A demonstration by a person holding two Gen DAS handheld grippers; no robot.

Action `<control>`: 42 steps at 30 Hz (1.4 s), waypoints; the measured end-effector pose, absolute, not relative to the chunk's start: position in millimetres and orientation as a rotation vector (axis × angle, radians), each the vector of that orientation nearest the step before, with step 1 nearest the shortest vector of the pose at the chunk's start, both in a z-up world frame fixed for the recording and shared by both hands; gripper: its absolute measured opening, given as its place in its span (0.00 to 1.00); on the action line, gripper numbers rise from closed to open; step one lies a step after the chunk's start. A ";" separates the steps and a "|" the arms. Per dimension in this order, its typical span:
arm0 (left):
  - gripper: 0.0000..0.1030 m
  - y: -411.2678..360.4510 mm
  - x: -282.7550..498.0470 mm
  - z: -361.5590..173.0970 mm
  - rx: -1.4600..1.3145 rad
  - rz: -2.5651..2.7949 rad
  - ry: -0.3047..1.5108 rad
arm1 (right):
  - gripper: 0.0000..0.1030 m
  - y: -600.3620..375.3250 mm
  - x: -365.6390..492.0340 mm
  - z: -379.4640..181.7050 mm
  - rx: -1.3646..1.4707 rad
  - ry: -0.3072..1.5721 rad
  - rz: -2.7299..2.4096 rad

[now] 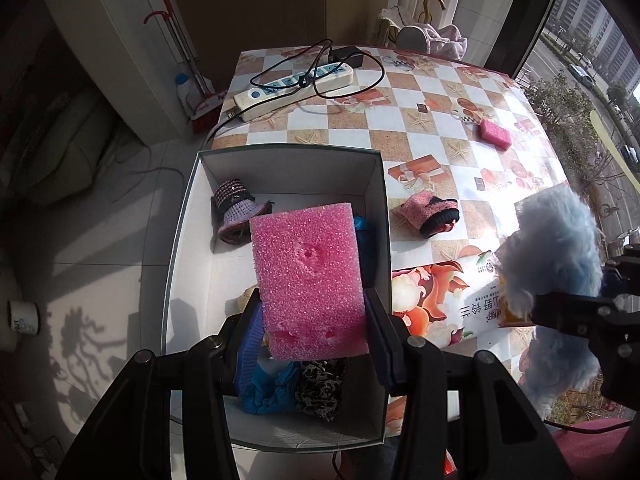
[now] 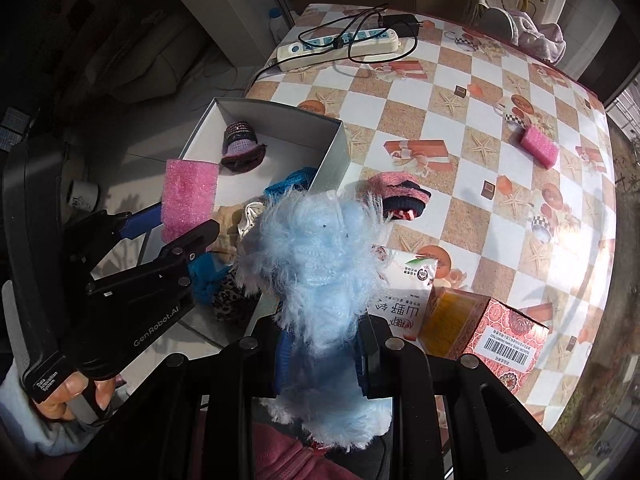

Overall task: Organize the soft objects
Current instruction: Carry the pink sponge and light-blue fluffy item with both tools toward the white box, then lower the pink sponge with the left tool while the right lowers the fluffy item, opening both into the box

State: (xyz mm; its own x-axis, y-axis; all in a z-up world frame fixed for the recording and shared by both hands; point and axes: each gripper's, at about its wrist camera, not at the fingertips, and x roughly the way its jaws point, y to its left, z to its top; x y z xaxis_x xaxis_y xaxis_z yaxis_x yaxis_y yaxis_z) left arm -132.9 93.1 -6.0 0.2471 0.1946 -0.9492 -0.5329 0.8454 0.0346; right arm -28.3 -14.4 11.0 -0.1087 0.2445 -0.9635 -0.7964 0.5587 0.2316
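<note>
Only the right wrist view shows the patterned carton (image 2: 500, 330) (barcode label).

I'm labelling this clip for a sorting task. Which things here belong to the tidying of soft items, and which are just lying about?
Part of the job:
pink sponge in the left gripper
fluffy blue toy in the right gripper
box
small pink sponge
knitted piece

Lying about:
power strip
snack packet
patterned carton
</note>
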 end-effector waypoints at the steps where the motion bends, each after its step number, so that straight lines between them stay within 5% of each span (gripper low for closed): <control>1: 0.50 94.7 -134.9 -6.1 -0.329 0.513 1.226 | 0.27 -11.9 -30.3 11.4 -0.518 1.416 0.951; 42: 0.50 119.9 -161.5 -12.0 -0.423 0.585 1.208 | 0.27 15.9 -46.9 9.4 -0.607 1.403 0.999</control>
State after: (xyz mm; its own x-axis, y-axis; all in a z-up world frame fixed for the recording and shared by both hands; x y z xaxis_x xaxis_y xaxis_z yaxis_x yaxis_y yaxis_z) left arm -161.5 119.9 -12.0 0.2385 0.1939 -0.9516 -0.6262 0.7797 0.0019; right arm -46.9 15.9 9.4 -0.1145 0.2092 -0.9711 -0.8494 0.4863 0.2049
